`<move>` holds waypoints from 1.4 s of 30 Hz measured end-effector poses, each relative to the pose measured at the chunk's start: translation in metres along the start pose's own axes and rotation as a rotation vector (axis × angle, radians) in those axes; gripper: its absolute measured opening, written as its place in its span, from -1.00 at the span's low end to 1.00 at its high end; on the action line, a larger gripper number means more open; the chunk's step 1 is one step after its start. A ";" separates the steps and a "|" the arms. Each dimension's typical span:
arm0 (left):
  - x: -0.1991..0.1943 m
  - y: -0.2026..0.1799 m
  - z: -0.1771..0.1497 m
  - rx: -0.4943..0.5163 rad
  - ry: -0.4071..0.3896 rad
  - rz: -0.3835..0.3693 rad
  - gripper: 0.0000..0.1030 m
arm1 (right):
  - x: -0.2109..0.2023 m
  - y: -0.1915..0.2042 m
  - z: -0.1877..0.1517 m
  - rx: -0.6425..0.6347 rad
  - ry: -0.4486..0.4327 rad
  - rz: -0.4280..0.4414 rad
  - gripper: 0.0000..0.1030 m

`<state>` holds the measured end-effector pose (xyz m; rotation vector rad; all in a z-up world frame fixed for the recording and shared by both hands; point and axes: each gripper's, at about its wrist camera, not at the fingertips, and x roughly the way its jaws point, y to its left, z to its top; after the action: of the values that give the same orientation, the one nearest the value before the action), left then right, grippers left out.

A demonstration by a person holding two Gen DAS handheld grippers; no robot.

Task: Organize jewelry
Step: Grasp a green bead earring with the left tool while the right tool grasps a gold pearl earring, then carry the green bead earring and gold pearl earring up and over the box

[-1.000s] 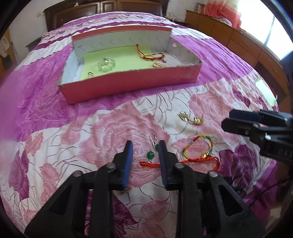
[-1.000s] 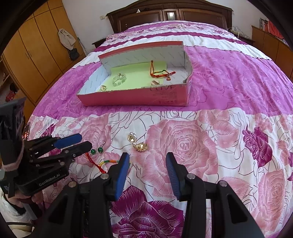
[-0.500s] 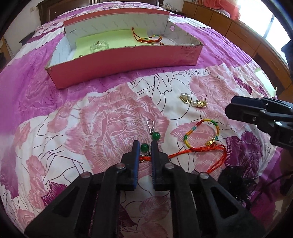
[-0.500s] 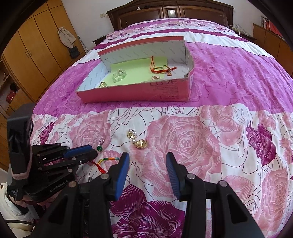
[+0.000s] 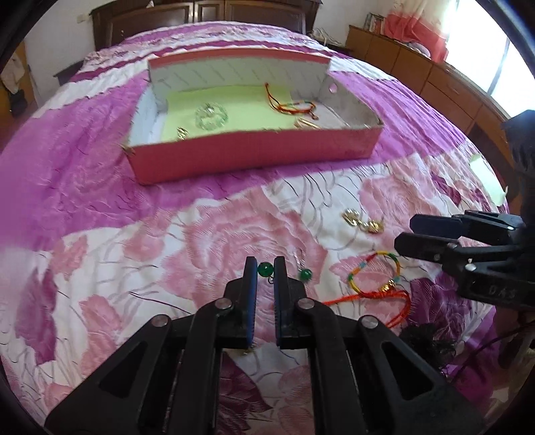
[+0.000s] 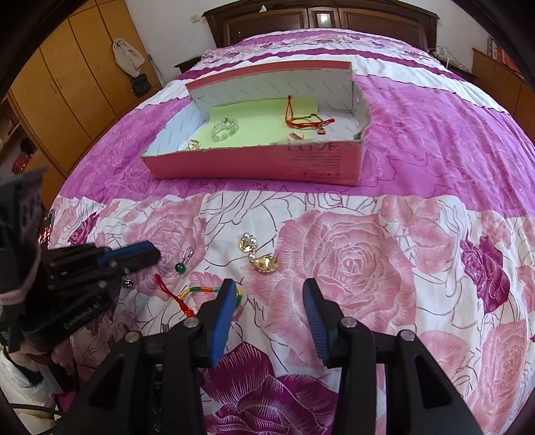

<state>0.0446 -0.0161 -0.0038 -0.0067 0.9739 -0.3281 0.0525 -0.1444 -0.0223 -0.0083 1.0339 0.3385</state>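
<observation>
Left and right wrist views of a bed (image 6: 418, 140) spread with a quilted cover of magenta bands and large pink roses on white. A dark wooden headboard (image 6: 321, 20) stood at the far end; orange-brown wardrobe doors (image 6: 67, 83) lined one wall, with a pale bag hung on them, and a low run of wooden drawers (image 5: 434, 87) sat beneath a bright window (image 5: 495, 43).

A shallow pink box (image 5: 254, 157), floored with pale green paper, lay on a magenta band and held a clear bead bracelet (image 5: 211, 116), a red cord bracelet (image 5: 291, 103) and small gold pieces.

The left gripper (image 5: 266, 271) had its blue pads pressed together on a green bead earring (image 5: 265, 269) just above the cover. Its twin, a second green bead earring (image 5: 305, 274), lay just beside the pads. Near it lay a multicoloured cord bracelet (image 5: 374, 281) with trailing red cord, and farther off a pair of gold and pearl earrings (image 6: 257, 254).

The right gripper (image 6: 267, 301) hung over the roses with its jaws spread, nothing between them.
</observation>
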 end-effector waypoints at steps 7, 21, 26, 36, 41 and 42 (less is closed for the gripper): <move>0.001 0.006 0.002 -0.025 -0.008 0.012 -0.99 | 0.022 0.005 0.011 -0.032 0.061 -0.026 -0.13; 0.004 0.009 0.001 -0.039 -0.010 0.023 -0.99 | 0.041 0.006 0.008 -0.063 0.075 -0.009 -0.57; 0.000 0.012 0.003 -0.048 -0.024 0.026 -0.99 | 0.033 0.003 0.006 -0.042 0.037 0.013 -0.59; -0.010 0.014 0.008 -0.070 -0.065 0.035 -0.99 | 0.006 -0.002 0.007 -0.025 -0.064 0.041 -0.59; -0.017 0.013 0.013 -0.077 -0.101 0.033 -0.99 | -0.006 0.003 0.009 -0.045 -0.129 0.038 -0.59; -0.019 0.014 0.014 -0.078 -0.108 0.034 -0.99 | -0.009 0.004 0.009 -0.052 -0.145 0.034 -0.59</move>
<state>0.0499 0.0000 0.0171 -0.0784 0.8783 -0.2558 0.0552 -0.1416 -0.0092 -0.0123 0.8824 0.3913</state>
